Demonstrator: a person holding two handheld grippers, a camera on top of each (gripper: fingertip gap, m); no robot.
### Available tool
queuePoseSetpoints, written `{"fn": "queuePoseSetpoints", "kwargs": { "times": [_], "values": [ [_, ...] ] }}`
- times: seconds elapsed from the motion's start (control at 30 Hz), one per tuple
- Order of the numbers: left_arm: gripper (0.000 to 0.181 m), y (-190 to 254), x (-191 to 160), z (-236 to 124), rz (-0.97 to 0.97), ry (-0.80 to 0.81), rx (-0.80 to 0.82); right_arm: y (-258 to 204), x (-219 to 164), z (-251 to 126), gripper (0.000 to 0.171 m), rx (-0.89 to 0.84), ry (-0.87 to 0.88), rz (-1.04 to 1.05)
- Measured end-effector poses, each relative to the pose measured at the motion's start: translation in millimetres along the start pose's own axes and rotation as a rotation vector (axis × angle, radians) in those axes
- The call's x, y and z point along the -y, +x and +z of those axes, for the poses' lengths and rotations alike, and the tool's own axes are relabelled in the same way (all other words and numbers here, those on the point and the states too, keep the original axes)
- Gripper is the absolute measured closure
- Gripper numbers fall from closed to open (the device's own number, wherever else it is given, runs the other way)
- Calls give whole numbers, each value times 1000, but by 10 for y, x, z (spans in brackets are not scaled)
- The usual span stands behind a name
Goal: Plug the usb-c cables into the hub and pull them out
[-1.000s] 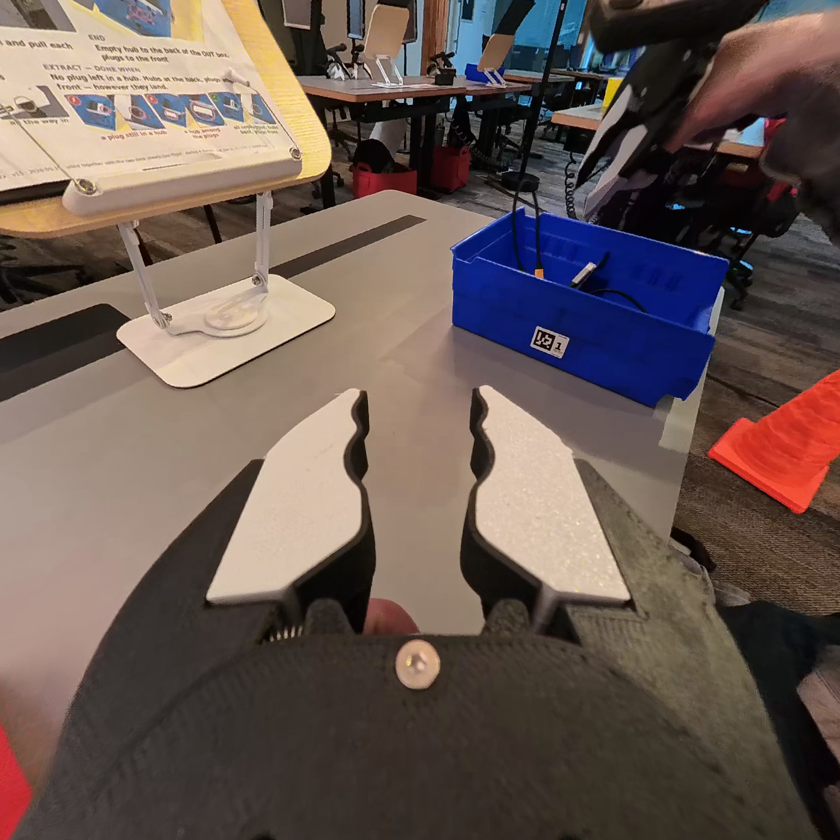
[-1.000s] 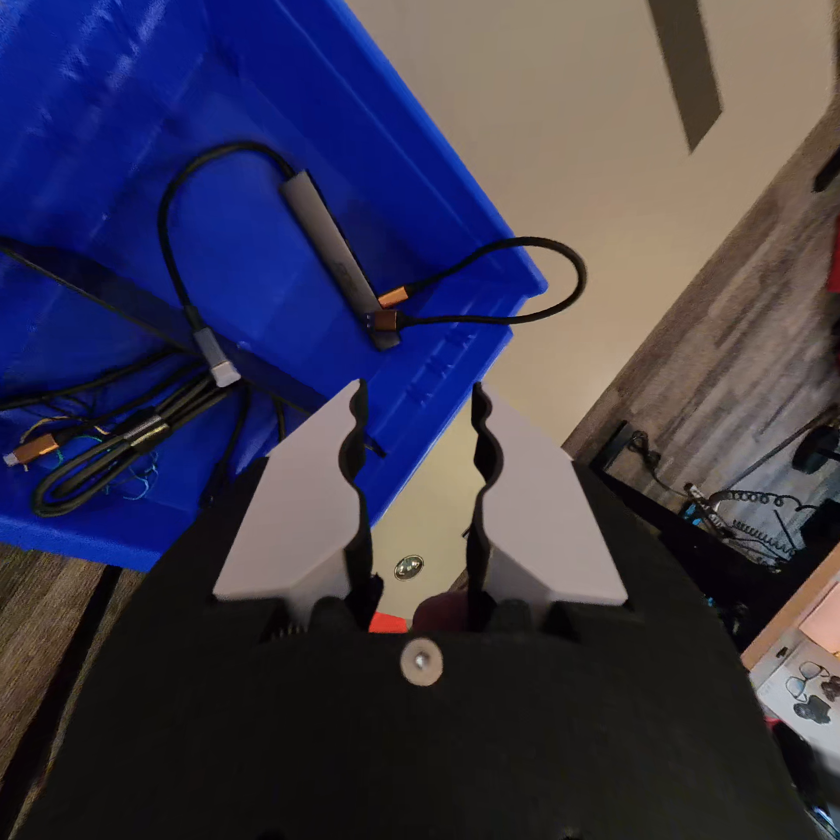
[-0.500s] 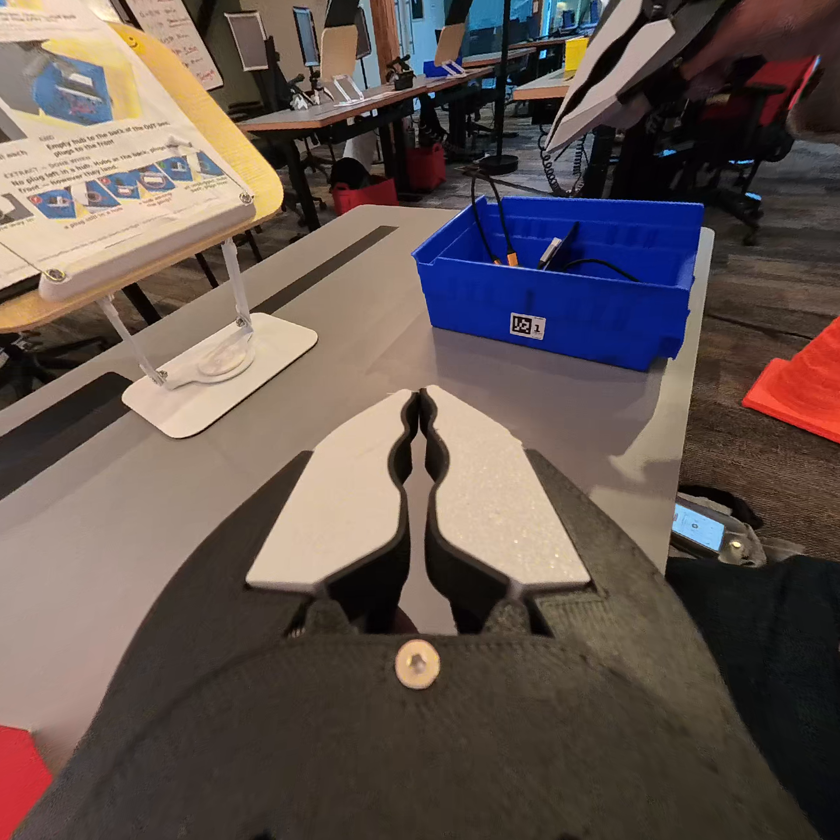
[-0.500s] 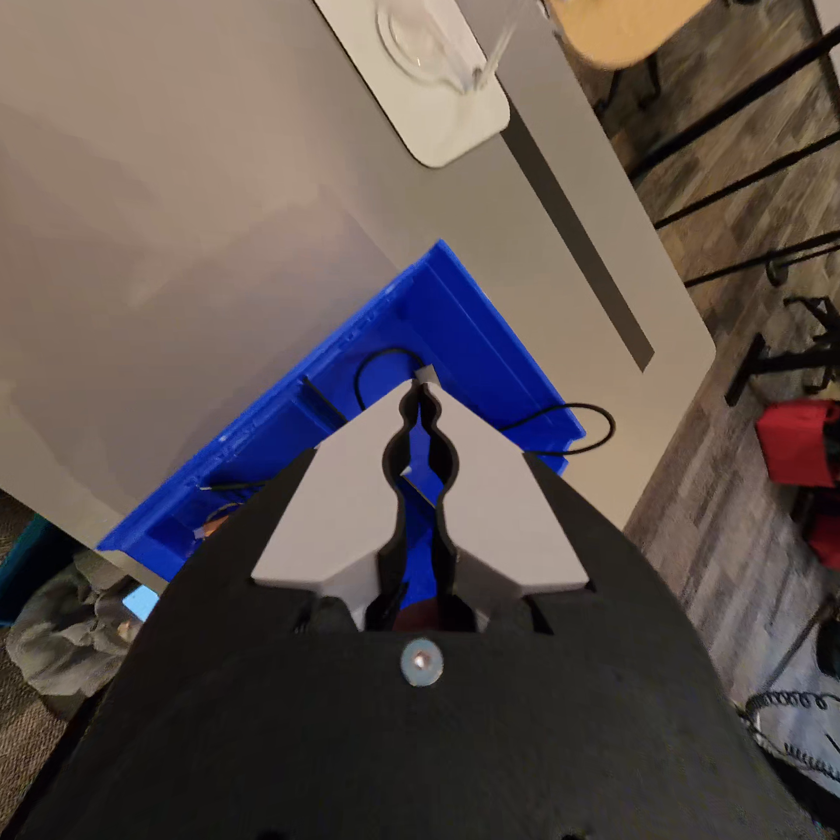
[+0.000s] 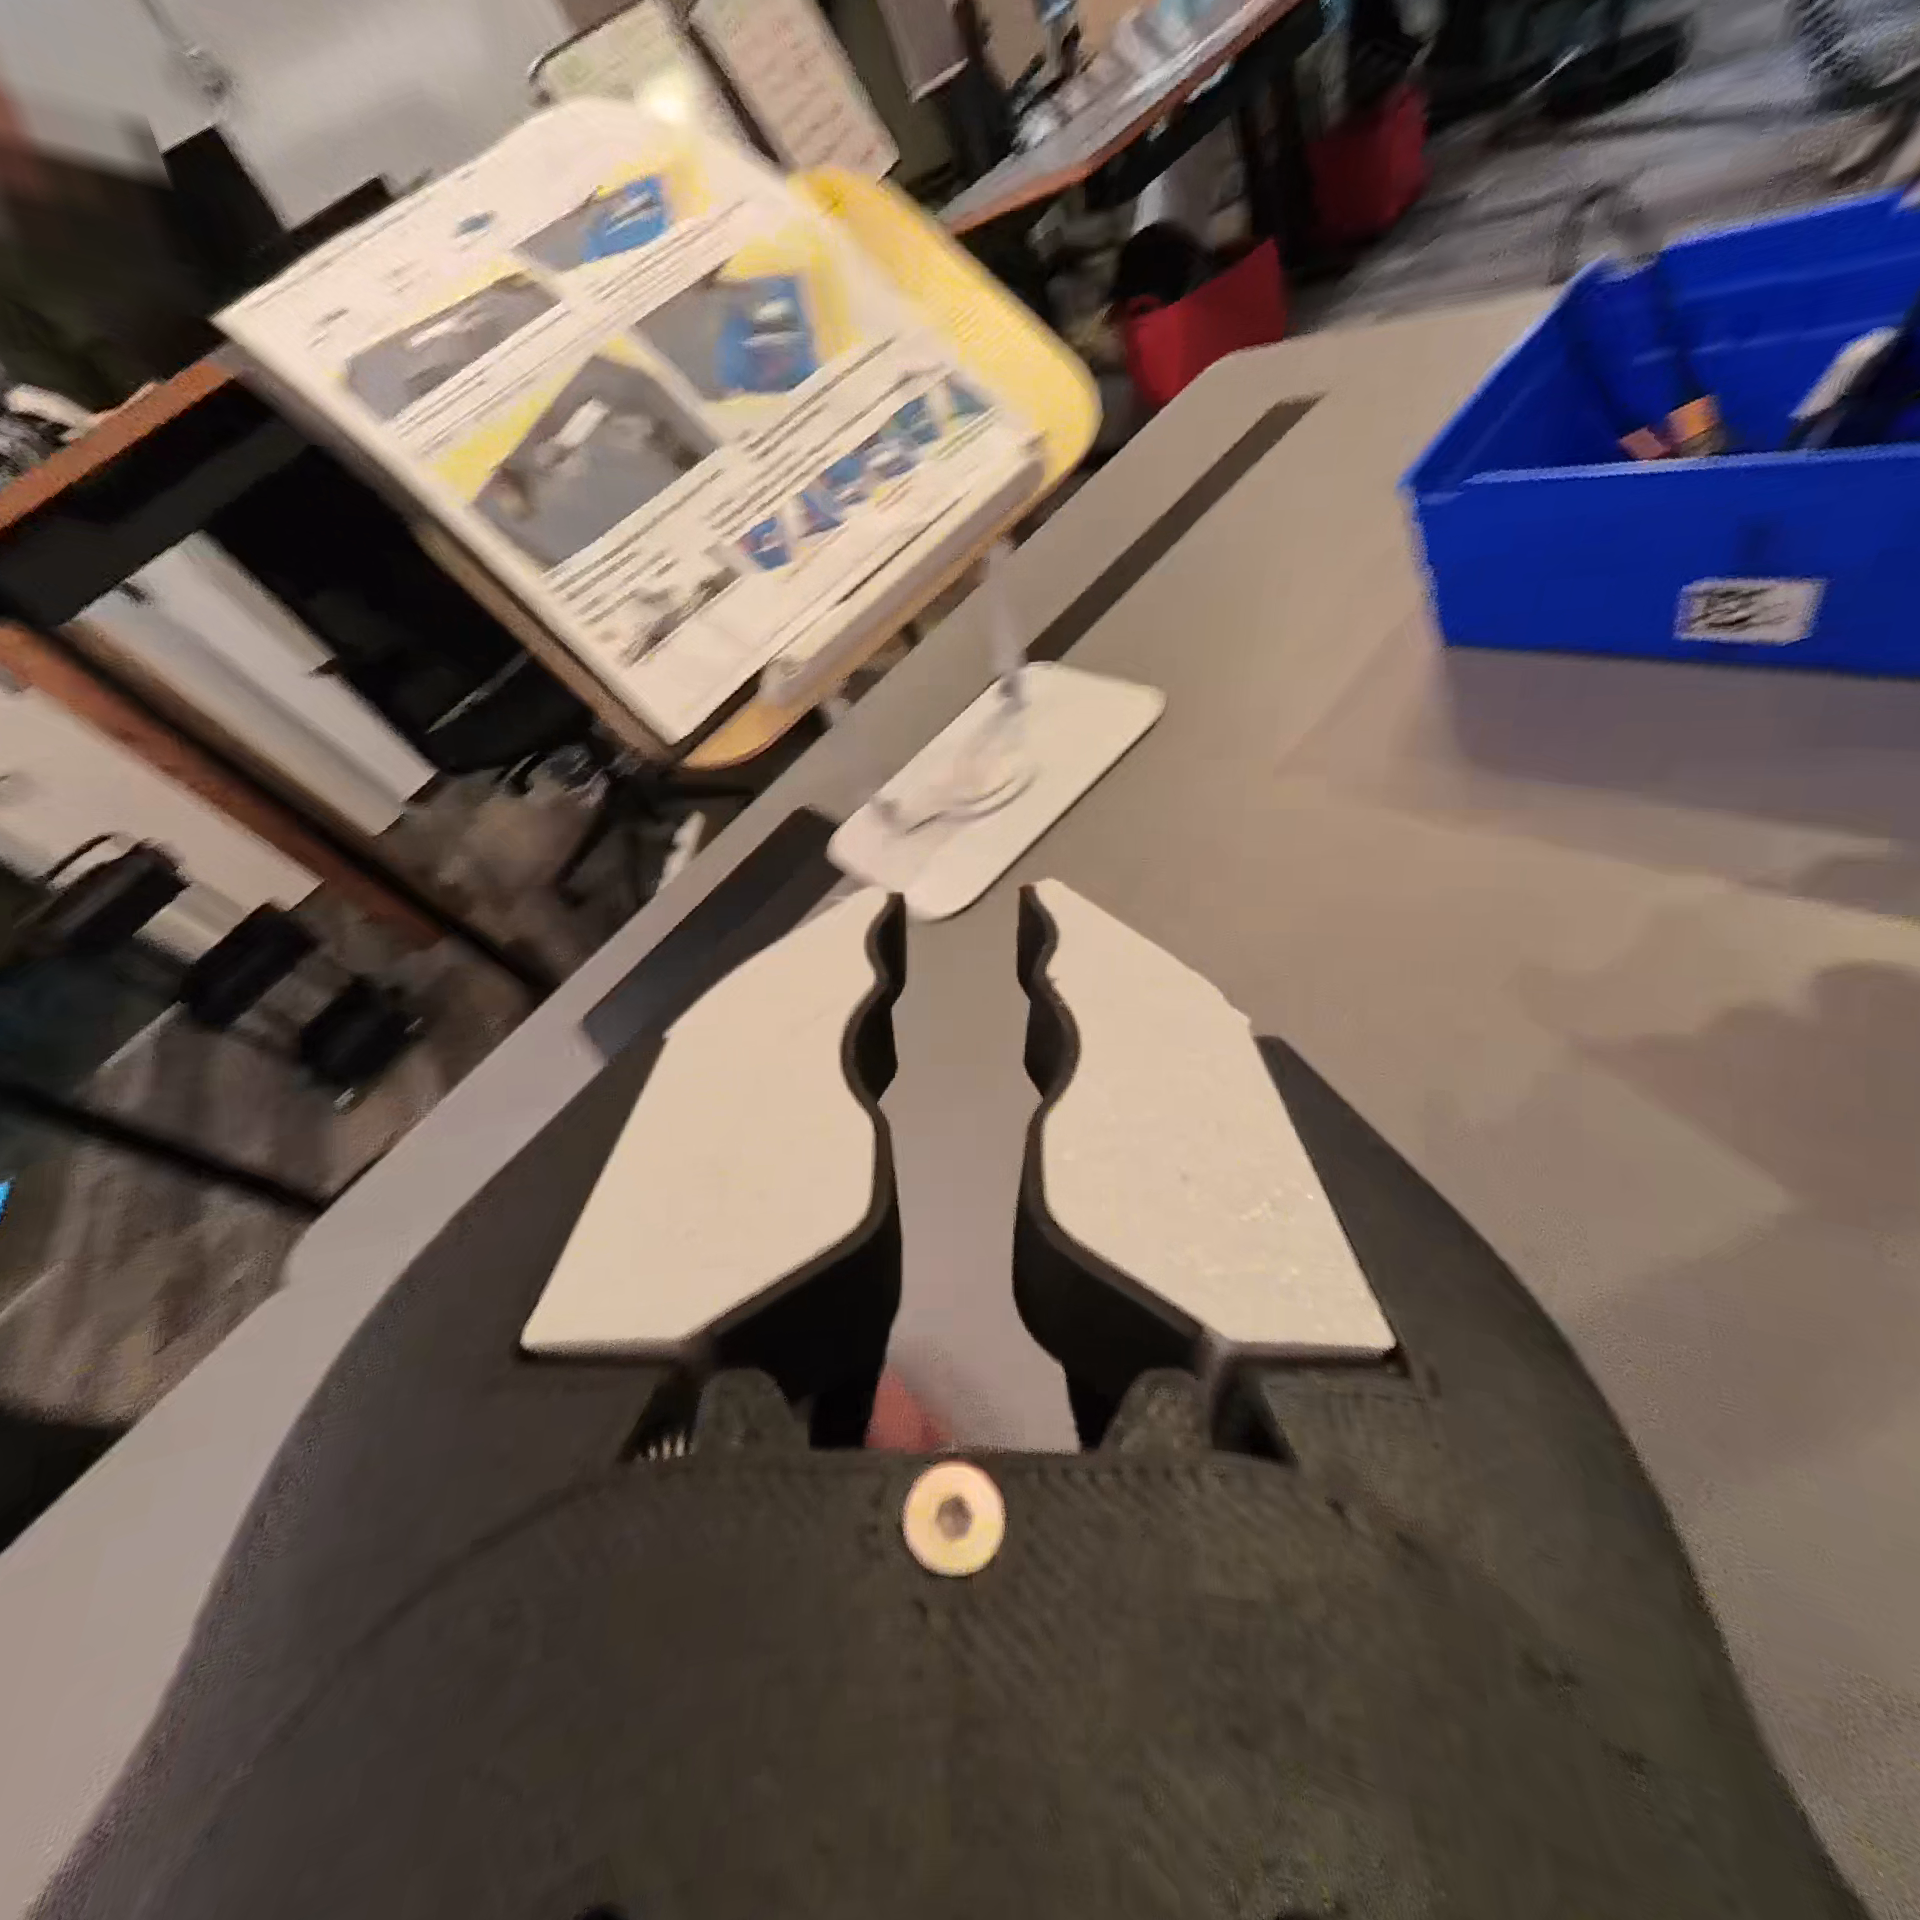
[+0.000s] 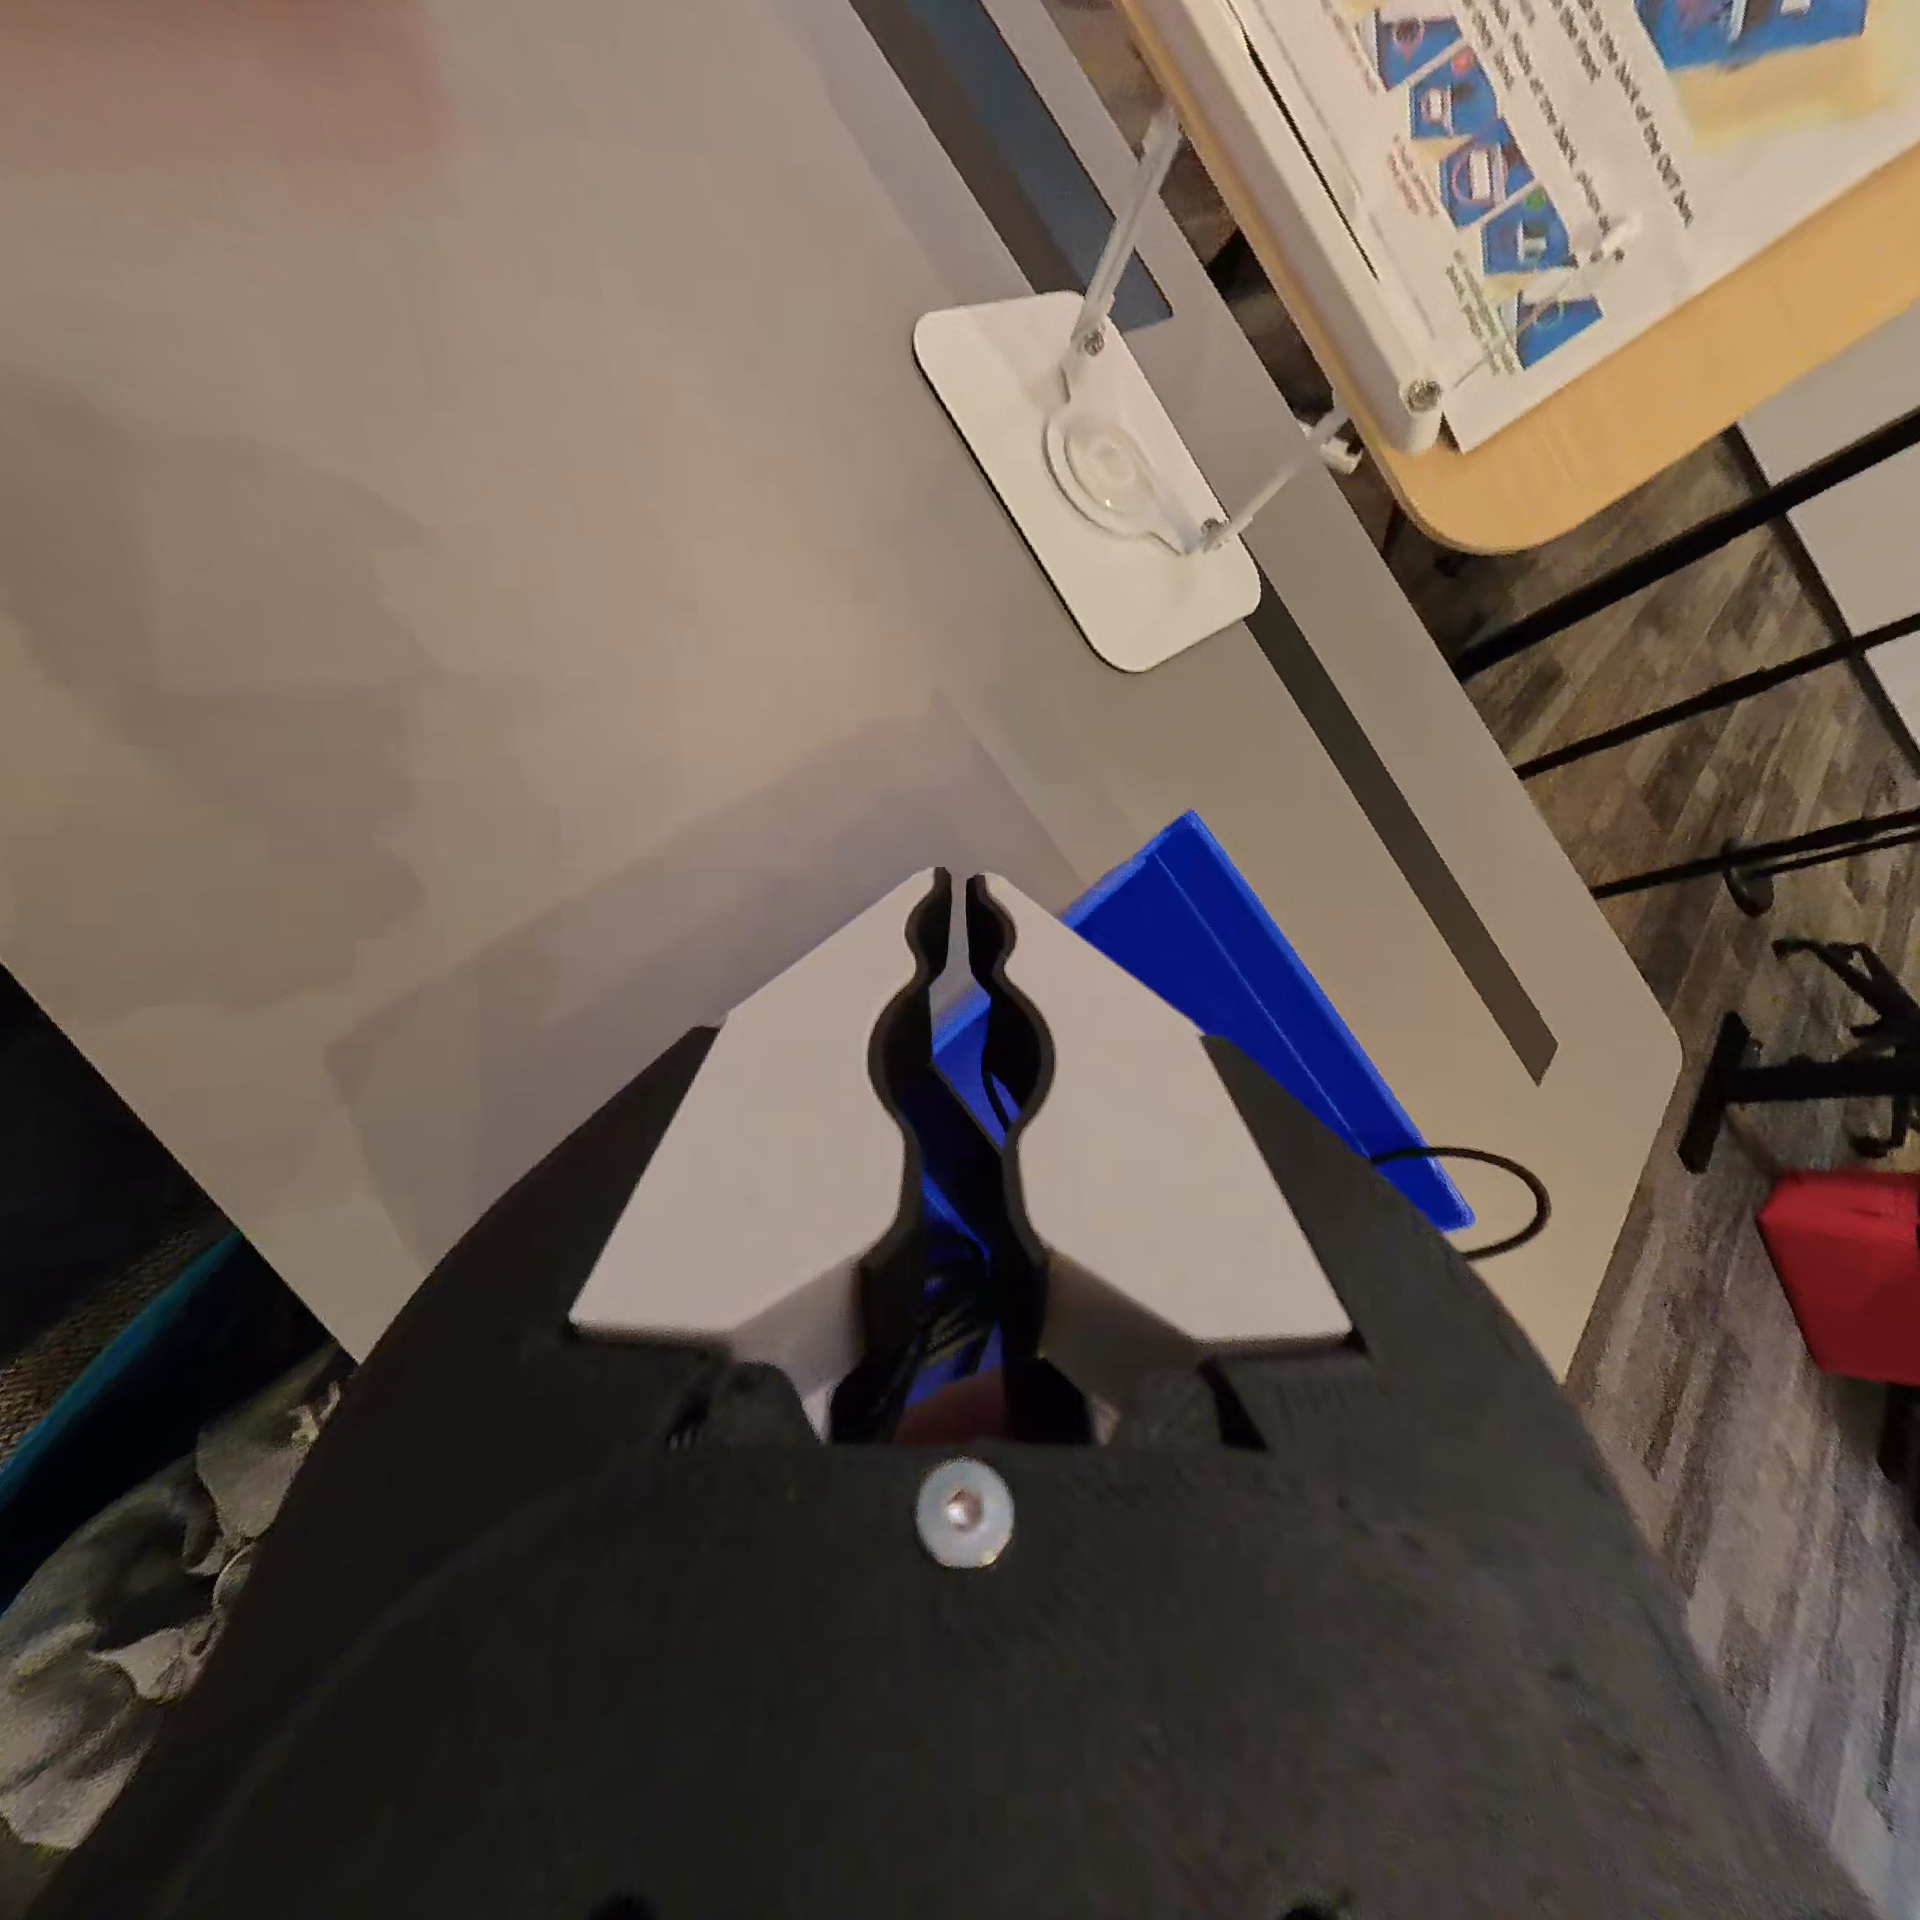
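— USB-C cables (image 6: 1541, 1205), thin and black, lying in open blue plastic bin (image 5: 1621, 540) by right edge of grey desk (image 5: 1455, 935); one loop spilling over bin's rim past desk's edge. Hub out of sight: hidden behind fingers or out of frame, cannot tell which.

— Change since a second back?

— Right hand-held gripper (image 6: 956, 883) pulled away from close over bin's contents; drawn together on the way, tips now all but touching, nothing pinched. Left hand-held gripper (image 5: 956, 914) snapped together half a second ago, now parted again, empty, swung toward white page stand (image 5: 997, 769) at desk's far edge.

— Meaning for task?

— Probably a retreat, not a grasp. No plug seized.

— Pose?

— Right: high, pointing steeply down, bin beneath fingers. Left: low over desk, roughly level, tilted, blurred by motion.
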State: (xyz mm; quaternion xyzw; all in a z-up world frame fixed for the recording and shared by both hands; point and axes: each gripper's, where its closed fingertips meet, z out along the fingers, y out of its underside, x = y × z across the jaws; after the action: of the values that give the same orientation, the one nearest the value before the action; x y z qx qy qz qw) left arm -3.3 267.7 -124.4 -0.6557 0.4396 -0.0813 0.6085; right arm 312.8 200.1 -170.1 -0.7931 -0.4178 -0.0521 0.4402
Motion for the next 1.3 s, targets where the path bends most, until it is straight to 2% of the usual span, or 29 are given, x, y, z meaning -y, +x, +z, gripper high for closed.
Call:
{"fn": "queuePoseSetpoints", "kwargs": {
  "times": [0.03, 0.23, 0.43, 0.5, 0.6, 0.83, 1.03, 1.23, 1.3],
  "values": [
    [160, -186, -78, -63, 2, -41, 39, -27, 12, 9, 170, 4, 12, -1],
    [157, -1048, -917, -391, -36, -343, 181, -188, -30, 59, 169, 36, 38, -10],
    [142, -1337, -2090, -400, -27, -768, 86, -322, -16, 76, 168, 58, 70, -23],
    [142, -1358, -2332, -342, -46, -841, 40, -350, -22, 98, 168, 62, 77, -24],
    [143, -1399, -2549, -196, -87, -884, 4, -404, -52, 135, 168, 76, 68, -29],
    [146, -1506, -3146, -96, 122, -1136, -5, -446, -44, 169, 168, 83, 79, -30],
    [150, -1553, -3395, -76, 208, -1237, 47, -451, -55, 190, 168, 81, 86, -27],
    [176, -1599, -3485, 23, 275, -1245, 92, -454, -52, 211, 168, 79, 88, -30],
    [177, -1624, -3500, 30, 320, -1254, 106, -454, -53, 210, 168, 74, 88, -32]
  ]
}}
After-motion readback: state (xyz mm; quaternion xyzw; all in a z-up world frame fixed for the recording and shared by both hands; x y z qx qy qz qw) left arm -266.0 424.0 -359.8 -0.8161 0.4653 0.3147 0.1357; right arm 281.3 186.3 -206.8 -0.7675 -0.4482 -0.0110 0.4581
